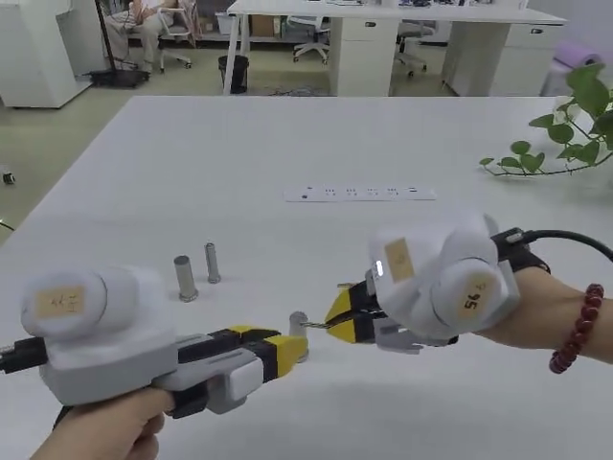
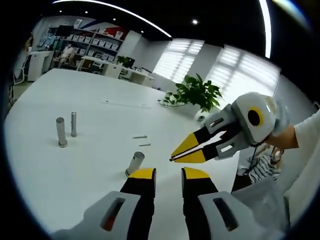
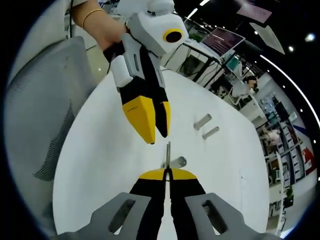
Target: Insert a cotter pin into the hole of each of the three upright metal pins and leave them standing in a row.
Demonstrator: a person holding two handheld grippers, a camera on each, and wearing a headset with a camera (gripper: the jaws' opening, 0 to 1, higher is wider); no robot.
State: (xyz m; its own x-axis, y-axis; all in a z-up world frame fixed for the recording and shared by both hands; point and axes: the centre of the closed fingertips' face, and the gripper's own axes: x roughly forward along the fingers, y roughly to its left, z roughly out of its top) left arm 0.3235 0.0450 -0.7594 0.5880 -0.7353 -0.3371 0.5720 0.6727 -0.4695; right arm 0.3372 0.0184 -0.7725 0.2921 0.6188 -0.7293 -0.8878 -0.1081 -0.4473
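Three grey metal pins stand on the white table [image 1: 287, 144]. Two of them [image 1: 185, 278] [image 1: 212, 262] are side by side at the left; the third pin [image 1: 298, 324] is between the grippers. My right gripper [image 1: 332, 323] is shut on a thin cotter pin [image 3: 168, 149], whose tip points at the top of that third pin [image 3: 176, 162]. My left gripper [image 2: 168, 175] is open with nothing between its jaws, and the third pin [image 2: 135, 163] sits just beyond its left jaw. In the head view the left gripper [image 1: 287, 350] covers the pin's base.
Two loose cotter pins [image 2: 140, 136] [image 2: 145, 145] lie on the table past the third pin. A white power strip [image 1: 359, 194] is set in the table's middle. A leafy plant [image 1: 565, 134] reaches in at the far right. Chairs and desks stand beyond the table.
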